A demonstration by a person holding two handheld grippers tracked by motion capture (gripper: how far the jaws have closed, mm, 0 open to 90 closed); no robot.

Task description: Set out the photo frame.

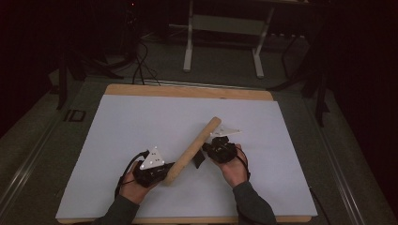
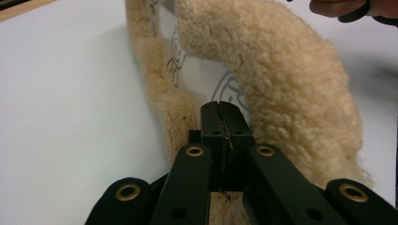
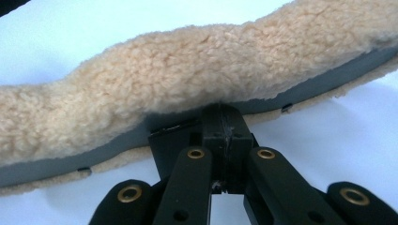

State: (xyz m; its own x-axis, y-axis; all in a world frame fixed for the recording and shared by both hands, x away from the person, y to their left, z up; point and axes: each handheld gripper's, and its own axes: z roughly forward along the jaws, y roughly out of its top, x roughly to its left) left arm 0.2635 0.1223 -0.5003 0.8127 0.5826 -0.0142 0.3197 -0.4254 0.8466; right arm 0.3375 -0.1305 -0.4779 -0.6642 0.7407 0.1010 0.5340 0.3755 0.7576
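Both jaws clenched, left gripper (image 1: pixel 165 169) pinching the near end of the fleece strap pad (image 1: pixel 193 149) and right gripper (image 1: pixel 206 149) its edge mid-length, so I'd keep both pinches firm and move together, since the pad lies diagonally between them on the white sheet (image 1: pixel 117 136).

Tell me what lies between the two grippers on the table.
In the high view, a tan fleece pad stretches from the left gripper to the right gripper.

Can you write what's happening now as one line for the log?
left gripper: shut on fleece pad end | right gripper: shut on its edge | white mat
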